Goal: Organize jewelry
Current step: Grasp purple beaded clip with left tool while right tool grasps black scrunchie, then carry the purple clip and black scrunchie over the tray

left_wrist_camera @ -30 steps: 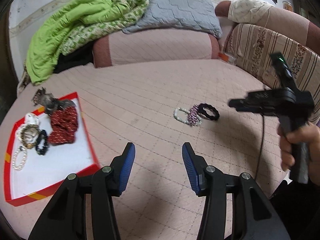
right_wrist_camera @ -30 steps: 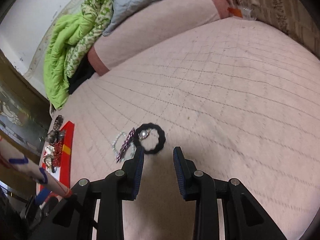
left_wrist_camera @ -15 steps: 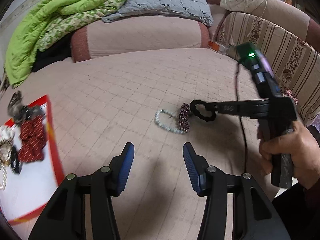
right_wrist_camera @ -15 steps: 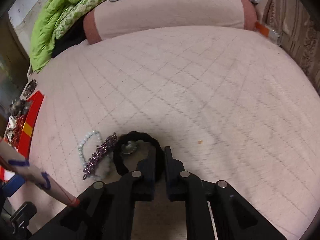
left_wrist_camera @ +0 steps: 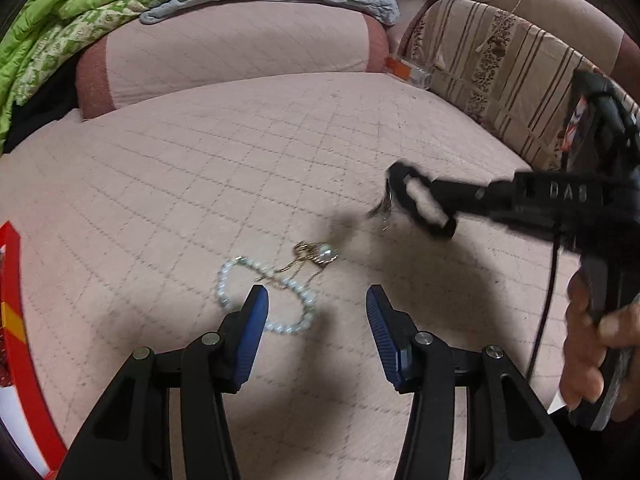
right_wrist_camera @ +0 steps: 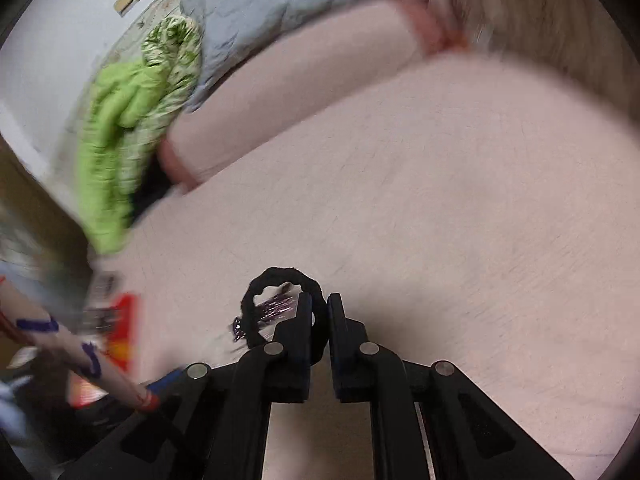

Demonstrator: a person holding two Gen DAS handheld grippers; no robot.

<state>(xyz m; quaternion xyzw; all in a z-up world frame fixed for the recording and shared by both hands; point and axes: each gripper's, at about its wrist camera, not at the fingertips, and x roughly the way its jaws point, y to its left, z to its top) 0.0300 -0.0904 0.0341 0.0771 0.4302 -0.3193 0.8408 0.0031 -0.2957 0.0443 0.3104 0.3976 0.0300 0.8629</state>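
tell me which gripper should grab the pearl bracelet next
Left. The left gripper is open with the pearl bracelet right by its fingertips; the right gripper is shut on the black bracelet.

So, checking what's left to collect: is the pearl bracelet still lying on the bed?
Yes, the pearl bracelet lies on the pink quilt, just ahead of the open left gripper.

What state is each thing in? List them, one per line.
Left gripper: open, empty.
Right gripper: shut on black bracelet.
Black bracelet: lifted off the bed.
Purple bracelet: dangling, blurred.
Pearl bracelet: lying on the bed.
Red tray: open.
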